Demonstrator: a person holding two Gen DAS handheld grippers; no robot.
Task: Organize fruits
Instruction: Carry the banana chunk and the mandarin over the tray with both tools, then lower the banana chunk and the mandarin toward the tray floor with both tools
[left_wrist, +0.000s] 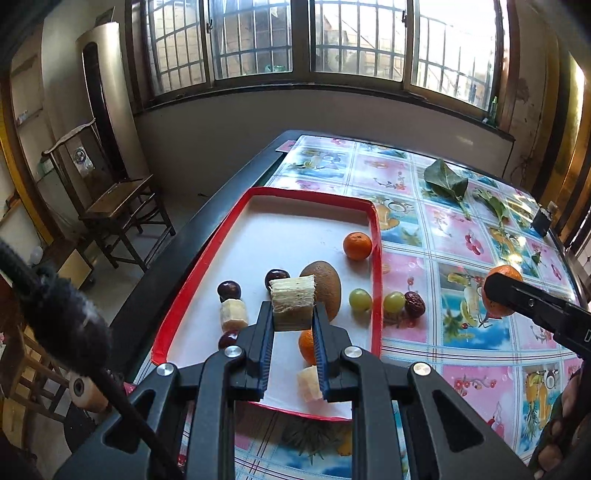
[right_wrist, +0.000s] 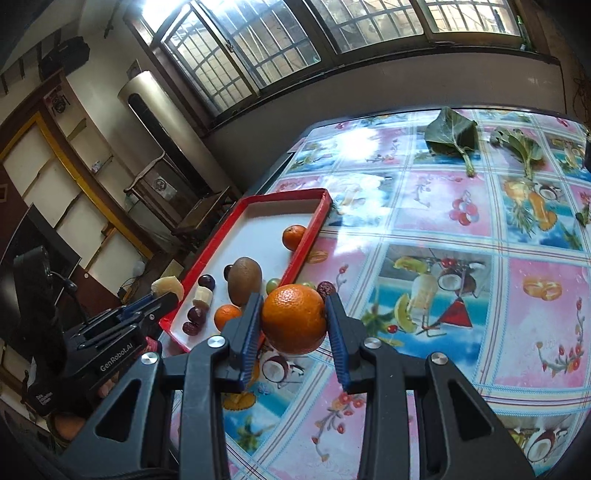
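Note:
My left gripper (left_wrist: 293, 314) is shut on a pale sugarcane chunk (left_wrist: 292, 301) and holds it above the red-rimmed white tray (left_wrist: 258, 229). On the tray lie a kiwi (left_wrist: 325, 290), a tangerine (left_wrist: 357, 246), a green grape (left_wrist: 360, 300), dark plums (left_wrist: 229, 290), cane chunks (left_wrist: 233, 314) and another tangerine (left_wrist: 306, 347). My right gripper (right_wrist: 293, 321) is shut on an orange (right_wrist: 293, 319) above the table right of the tray; it also shows in the left wrist view (left_wrist: 502, 291). A green grape (left_wrist: 394, 302) and a red date (left_wrist: 415, 303) lie on the tablecloth beside the tray.
The table has a glossy fruit-print cloth (right_wrist: 461, 229). Green leaves (right_wrist: 452, 134) lie at its far side. A small dark object (left_wrist: 542, 221) stands near the right edge. A wooden chair (left_wrist: 118, 203) stands on the floor left of the table.

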